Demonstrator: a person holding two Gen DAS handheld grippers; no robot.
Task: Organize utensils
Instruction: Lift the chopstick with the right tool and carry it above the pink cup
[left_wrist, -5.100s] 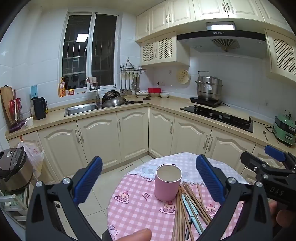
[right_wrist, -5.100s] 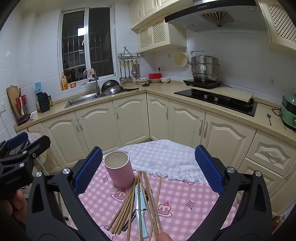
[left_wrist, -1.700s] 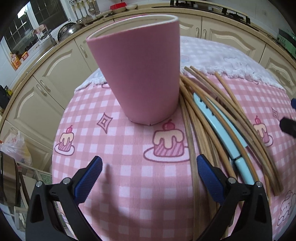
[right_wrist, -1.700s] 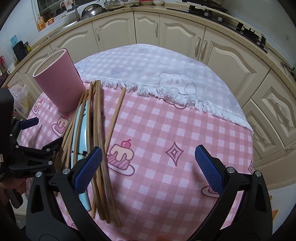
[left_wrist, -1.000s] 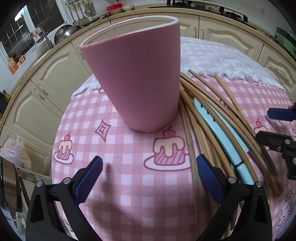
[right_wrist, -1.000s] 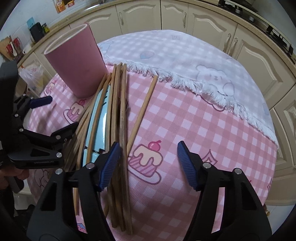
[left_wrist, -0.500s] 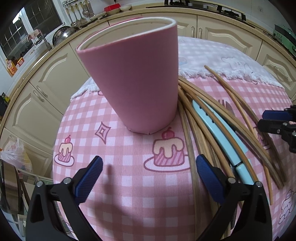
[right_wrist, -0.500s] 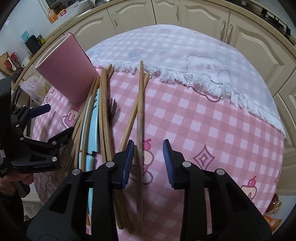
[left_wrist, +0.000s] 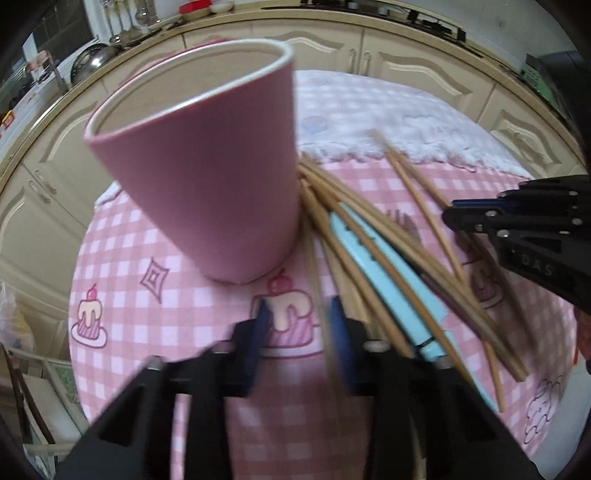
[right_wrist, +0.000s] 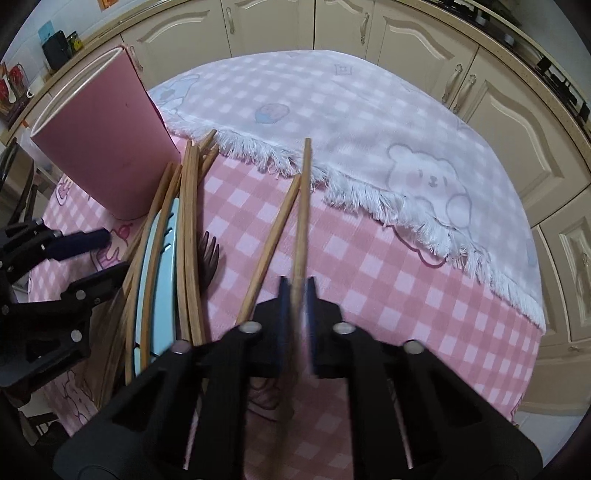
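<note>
- Clamping down just now, your right claw (right_wrist: 297, 295) has closed on one chopstick (right_wrist: 303, 206), lifted off the pile.
- Your left claw (left_wrist: 299, 325) has been closing too, with a chopstick (left_wrist: 314, 258) between its pads.
- Both belong in the pink cup (right_wrist: 107, 147) on the tabletop (right_wrist: 369, 258); the rest lie beside it.

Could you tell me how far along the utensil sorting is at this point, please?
Nothing is sorted yet: the pink cup looks empty. In hand: the right claw has just closed on one chopstick; the left claw has been closing around another. Left: the other chopsticks, blue-handled pieces and a fork on the tablecloth.
</note>
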